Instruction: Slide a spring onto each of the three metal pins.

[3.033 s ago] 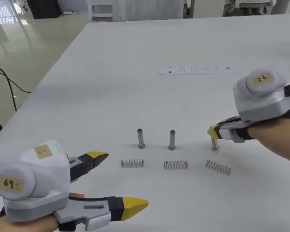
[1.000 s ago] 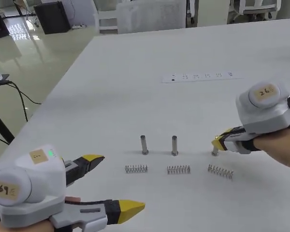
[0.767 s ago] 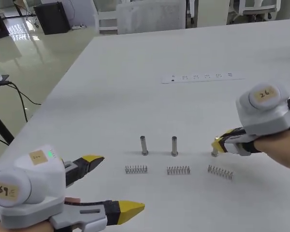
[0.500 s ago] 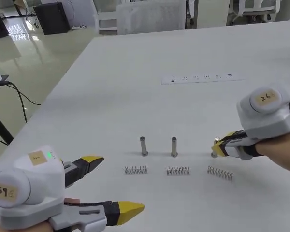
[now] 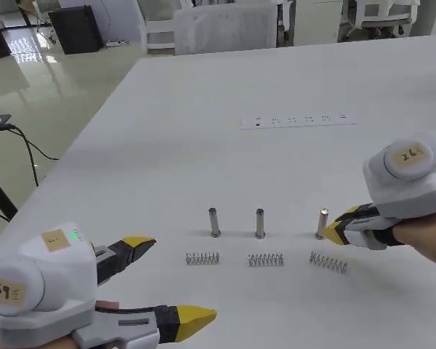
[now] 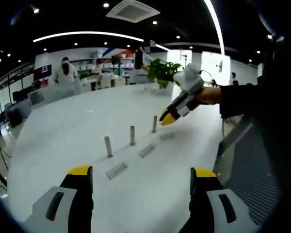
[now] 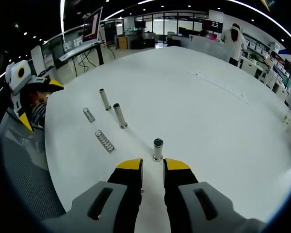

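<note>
- So, head view first: the left pin (image 5: 214, 222), middle pin (image 5: 259, 223) and right pin (image 5: 323, 223) stood upright in a row on the white table (image 5: 203, 131), all bare. The left spring (image 5: 202, 258), middle spring (image 5: 266, 259) and right spring (image 5: 328, 262) lay flat just in front, one per pin.
- Left gripper view: the left gripper (image 6: 141, 172) had its fingers spread wide, released, well apart from the row.
- Right gripper view: the right gripper (image 7: 153, 167) had its fingers narrowly parted, grasping nothing, with the right pin just ahead of the tips.
</note>
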Tool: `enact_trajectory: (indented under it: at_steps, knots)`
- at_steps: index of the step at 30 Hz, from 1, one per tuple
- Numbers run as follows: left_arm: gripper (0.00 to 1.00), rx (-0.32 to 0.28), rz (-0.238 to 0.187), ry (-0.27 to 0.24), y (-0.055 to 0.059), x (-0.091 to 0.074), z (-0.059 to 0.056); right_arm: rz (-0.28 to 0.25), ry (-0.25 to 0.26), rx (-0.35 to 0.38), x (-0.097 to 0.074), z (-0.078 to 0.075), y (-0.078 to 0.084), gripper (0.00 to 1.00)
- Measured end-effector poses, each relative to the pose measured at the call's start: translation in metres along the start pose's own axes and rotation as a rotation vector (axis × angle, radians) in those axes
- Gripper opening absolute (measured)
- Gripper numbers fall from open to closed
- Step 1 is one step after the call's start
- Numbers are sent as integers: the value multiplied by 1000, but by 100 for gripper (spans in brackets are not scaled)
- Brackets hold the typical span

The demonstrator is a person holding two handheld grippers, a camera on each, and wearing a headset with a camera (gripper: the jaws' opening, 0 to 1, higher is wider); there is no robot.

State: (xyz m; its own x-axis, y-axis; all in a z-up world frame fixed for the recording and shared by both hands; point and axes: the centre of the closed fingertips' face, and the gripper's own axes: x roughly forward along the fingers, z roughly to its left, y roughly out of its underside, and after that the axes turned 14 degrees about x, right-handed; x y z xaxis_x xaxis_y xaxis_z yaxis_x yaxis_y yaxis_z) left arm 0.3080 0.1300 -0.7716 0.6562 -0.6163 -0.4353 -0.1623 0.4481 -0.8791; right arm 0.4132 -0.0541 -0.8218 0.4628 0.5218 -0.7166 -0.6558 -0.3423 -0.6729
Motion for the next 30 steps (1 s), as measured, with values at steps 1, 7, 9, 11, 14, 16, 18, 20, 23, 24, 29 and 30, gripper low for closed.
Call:
enact_trajectory:
  at_steps: [1,7,9,11,14,16,18,20,23,24,29,30]
  knots:
    - [79,0,0,0,0,0,0,3,-1,0,-1,0,1,14]
    - [79,4,0,3,0,0,-2,34,-27,-8,-5,4,15,14]
    - [78,5,-1,4,-1,0,-2,44,-39,-13,-5,6,20,14]
    - [78,5,0,5,-1,0,-2,53,-46,-17,-5,7,23,14]
    - [78,5,0,7,0,0,-2,69,-64,-27,-6,11,29,14]
    - [78,5,1,8,0,0,-3,84,-70,-38,-4,12,33,14]
    - [78,6,2,11,0,0,-3,102,-72,-52,-3,13,38,14]
    - [78,6,2,12,0,0,-3,113,-70,-61,-2,13,42,14]
    - [78,4,0,11,0,0,-3,127,-71,-65,-1,11,45,13]
    - [78,4,0,11,0,1,-3,131,-72,-68,0,11,47,13]
    - [78,2,-1,13,0,1,-3,145,-76,-82,1,13,50,13]
    - [78,2,-1,13,0,1,-3,148,-74,-87,1,13,51,13]
